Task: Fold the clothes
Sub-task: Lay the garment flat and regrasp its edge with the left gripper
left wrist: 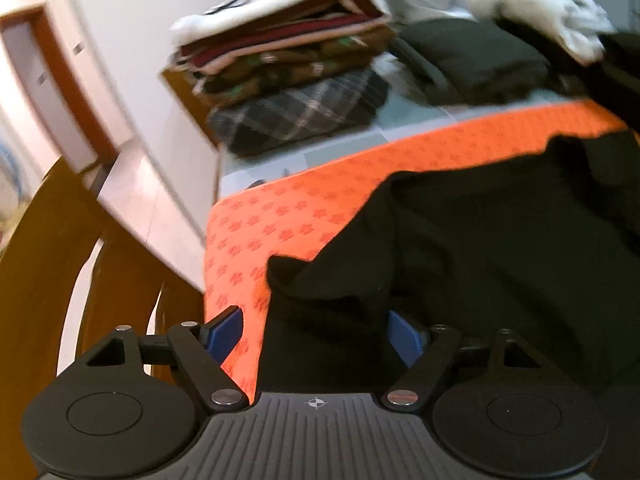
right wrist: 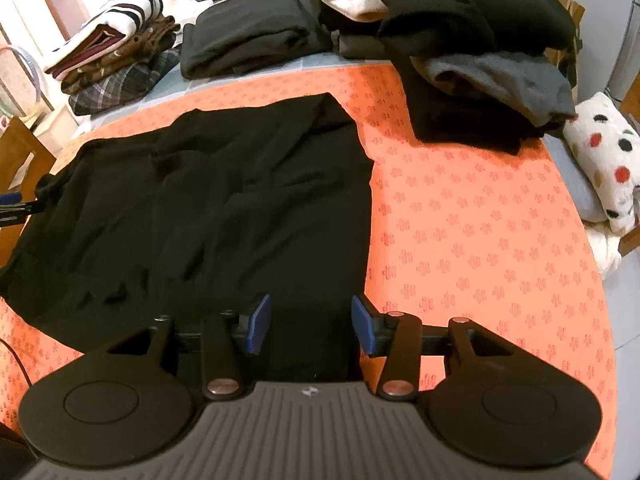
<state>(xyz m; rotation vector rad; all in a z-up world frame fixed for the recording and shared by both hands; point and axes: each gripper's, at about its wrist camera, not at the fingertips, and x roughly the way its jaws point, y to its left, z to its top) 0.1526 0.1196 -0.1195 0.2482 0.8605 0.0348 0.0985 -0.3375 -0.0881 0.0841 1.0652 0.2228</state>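
We're over the worktop [right wrist: 480, 216] w/ its orange patterned cloth; black garment [right wrist: 224, 200] lies spread & rumpled on the left half, one edge trailing toward the near side; left gripper [left wrist: 316, 336] sits low at the garment's left edge, jaws spread wide, a fold of black fabric lying between them, blue pads clear of it; right gripper [right wrist: 310, 326] hangs over the garment's near right edge, jaws parted, black cloth showing in the gap but nothing pinched; far side of the worktop: a folded stack [right wrist: 116, 56] w/ striped top, brown print & plaid at the bottom, sits at the far-left corner; next to it a folded black item [right wrist: 248, 36]; far right, a loose heap of dark clothes [right wrist: 480, 56], black over grey; a spotted white cushion [right wrist: 604, 160] off the right edge; left view is blurry, wooden chair [left wrist: 52, 264] beside the worktop.
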